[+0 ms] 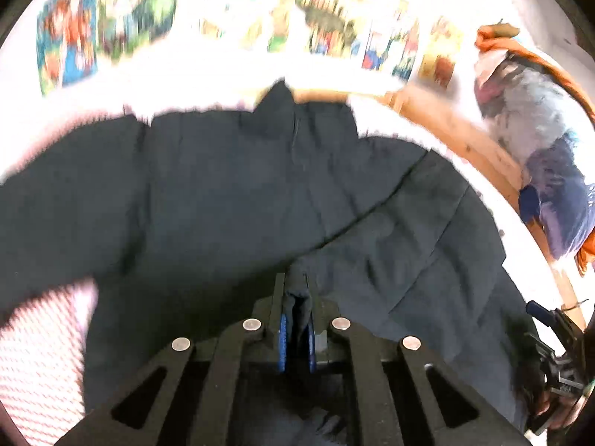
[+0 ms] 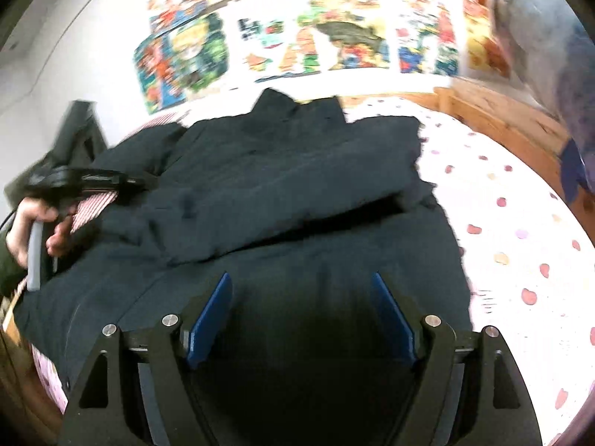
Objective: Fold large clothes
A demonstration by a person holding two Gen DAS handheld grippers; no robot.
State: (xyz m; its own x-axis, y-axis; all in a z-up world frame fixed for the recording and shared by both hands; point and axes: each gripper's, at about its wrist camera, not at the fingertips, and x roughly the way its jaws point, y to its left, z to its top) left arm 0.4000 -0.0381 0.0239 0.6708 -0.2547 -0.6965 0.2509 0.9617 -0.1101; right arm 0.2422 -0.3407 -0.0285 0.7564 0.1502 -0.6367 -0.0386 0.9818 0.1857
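The left gripper (image 1: 296, 297), black with blue ribbed pads, pinches a fold of the large dark navy fabric garment (image 1: 260, 193), which lies creased and partly folded across a white bedsheet with pink dots (image 2: 513, 223). The right gripper (image 2: 302, 290) hovers spread over the garment's near edge, nothing between its pads. Beyond the garment, colourful posters (image 2: 316, 33) cover the wall; a wooden bed frame (image 2: 494, 111) edges the sheet.

Both views look forward and downward from just behind their own black gripper fingers, close above the dark navy garment (image 1: 260, 186) spread on the bed. Each faces the wall of colourful posters (image 2: 297, 37) behind the garment. They share the garment (image 2: 279, 186), the posters (image 1: 260, 18) and the wooden bed frame (image 1: 465, 141).
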